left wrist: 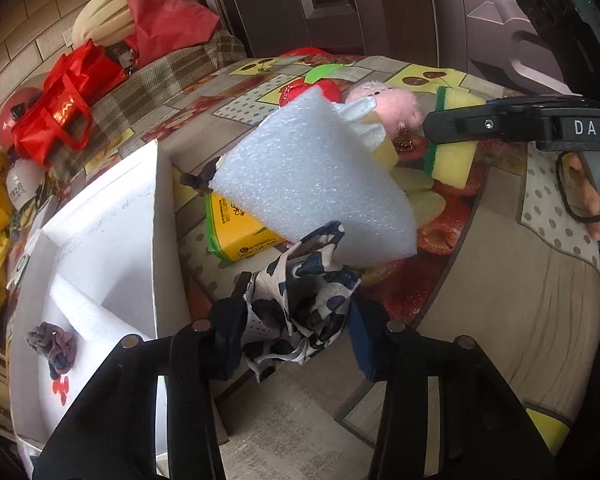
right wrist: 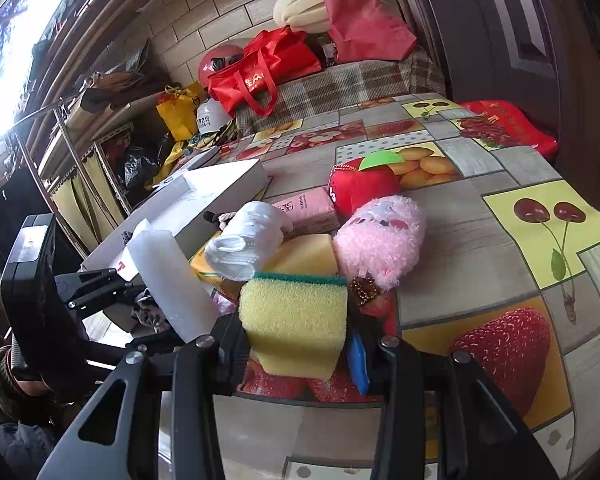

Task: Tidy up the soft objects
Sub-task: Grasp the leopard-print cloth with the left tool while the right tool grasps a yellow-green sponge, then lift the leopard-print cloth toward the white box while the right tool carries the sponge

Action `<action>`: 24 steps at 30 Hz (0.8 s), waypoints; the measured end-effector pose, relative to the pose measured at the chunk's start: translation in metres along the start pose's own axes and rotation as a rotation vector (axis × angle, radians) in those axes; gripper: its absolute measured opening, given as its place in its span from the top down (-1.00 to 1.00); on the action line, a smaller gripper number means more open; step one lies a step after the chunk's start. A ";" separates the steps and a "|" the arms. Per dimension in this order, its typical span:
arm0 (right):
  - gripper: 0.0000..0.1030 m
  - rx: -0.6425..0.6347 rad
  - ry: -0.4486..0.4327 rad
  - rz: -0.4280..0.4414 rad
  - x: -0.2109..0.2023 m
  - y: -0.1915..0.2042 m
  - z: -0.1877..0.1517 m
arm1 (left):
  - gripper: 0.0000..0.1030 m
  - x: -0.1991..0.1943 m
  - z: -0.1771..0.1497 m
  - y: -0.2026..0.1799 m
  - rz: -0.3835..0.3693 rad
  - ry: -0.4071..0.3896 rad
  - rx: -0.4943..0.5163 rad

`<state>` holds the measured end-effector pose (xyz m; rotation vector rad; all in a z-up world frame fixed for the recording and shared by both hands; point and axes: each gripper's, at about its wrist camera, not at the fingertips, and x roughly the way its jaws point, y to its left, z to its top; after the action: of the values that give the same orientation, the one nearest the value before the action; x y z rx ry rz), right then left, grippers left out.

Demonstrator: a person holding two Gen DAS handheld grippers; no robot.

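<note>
left gripper [left wrist: 296, 340] is clamped on a crumpled black-and-white patterned cloth [left wrist: 300, 300], the fabric bunched up between both pads, jaws only a little apart. right ahead of it and slightly above, a white foam block [left wrist: 316, 184] is tilted and leaning over a yellow packet [left wrist: 240, 232], and the cloth's top edge touches the foam's lower corner. off to the gripper's left sits a white box [left wrist: 156, 240] with a foam piece and a purple-grey scrunchie [left wrist: 52, 344] inside. right gripper [right wrist: 300, 344] is squeezed onto a yellow sponge with a green scrub layer [right wrist: 294, 312], pads pressing both sides, narrow gap. just past the sponge there's a pink fluffy plush [right wrist: 380, 236], a rolled white sock [right wrist: 248, 244], a yellow foam wedge [right wrist: 308, 256], and further out a red apple plush [right wrist: 364, 188]. everything's on the fruit-print tablecloth [right wrist: 480, 240].
</note>
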<state>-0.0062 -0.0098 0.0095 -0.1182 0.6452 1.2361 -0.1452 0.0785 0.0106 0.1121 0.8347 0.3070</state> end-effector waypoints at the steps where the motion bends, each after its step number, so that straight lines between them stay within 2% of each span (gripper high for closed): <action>1: 0.21 0.004 -0.002 0.001 -0.001 -0.001 0.000 | 0.24 -0.002 0.000 0.002 -0.007 -0.010 -0.010; 5: 0.21 0.022 -0.047 0.001 -0.010 -0.002 0.002 | 0.25 -0.020 -0.001 0.008 -0.018 -0.096 -0.041; 8: 0.21 0.004 -0.170 0.014 -0.031 0.006 0.008 | 0.25 -0.038 -0.004 0.016 -0.017 -0.190 -0.075; 11: 0.19 -0.045 -0.314 -0.017 -0.046 0.022 0.009 | 0.25 -0.055 -0.008 0.028 -0.028 -0.275 -0.127; 13: 0.17 -0.068 -0.377 -0.048 -0.048 0.032 0.006 | 0.25 -0.064 -0.011 0.036 -0.019 -0.324 -0.169; 16: 0.17 -0.096 -0.413 -0.058 -0.047 0.040 0.007 | 0.25 -0.072 -0.015 0.049 -0.008 -0.366 -0.235; 19: 0.17 -0.115 -0.423 -0.054 -0.046 0.047 0.006 | 0.25 -0.073 -0.019 0.058 -0.016 -0.372 -0.290; 24: 0.18 -0.165 -0.419 -0.036 -0.040 0.059 0.005 | 0.25 -0.076 -0.023 0.062 -0.010 -0.387 -0.321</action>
<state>-0.0647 -0.0213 0.0494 -0.0058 0.1769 1.2307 -0.2238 0.1131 0.0626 -0.1306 0.3950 0.3915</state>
